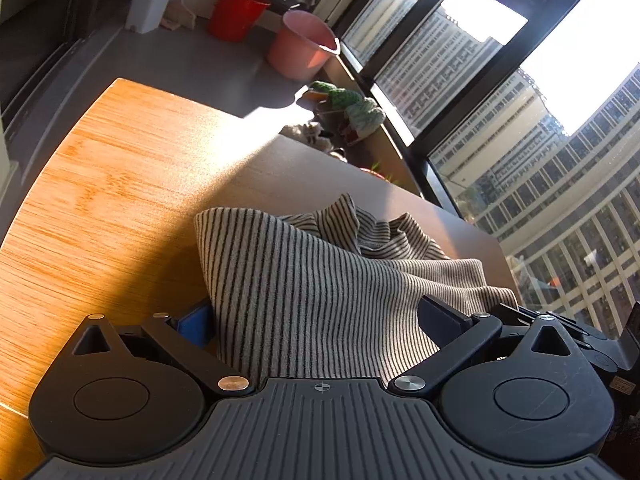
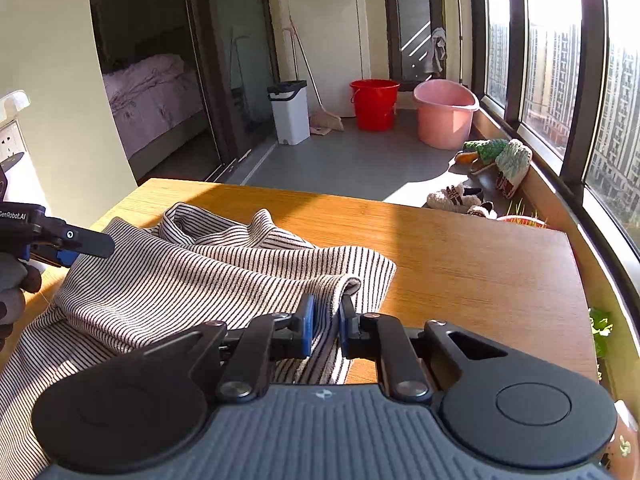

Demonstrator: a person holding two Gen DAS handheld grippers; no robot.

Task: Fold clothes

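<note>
A striped black-and-white garment lies crumpled on the wooden table. In the right wrist view my right gripper is shut on a folded edge of the garment near its right side, with the cloth pinched between the blue pads. My left gripper stands wide open in its own view, and the garment runs loosely between the fingers without either pad pressing on it. In the right wrist view the left gripper hovers at the garment's left edge, held by a person's hand.
Beyond the table's far edge, a white bin, a red bucket and a pink tub stand on the grey floor. Slippers lie along the window sill on the right. Bare wood shows to the right of the garment.
</note>
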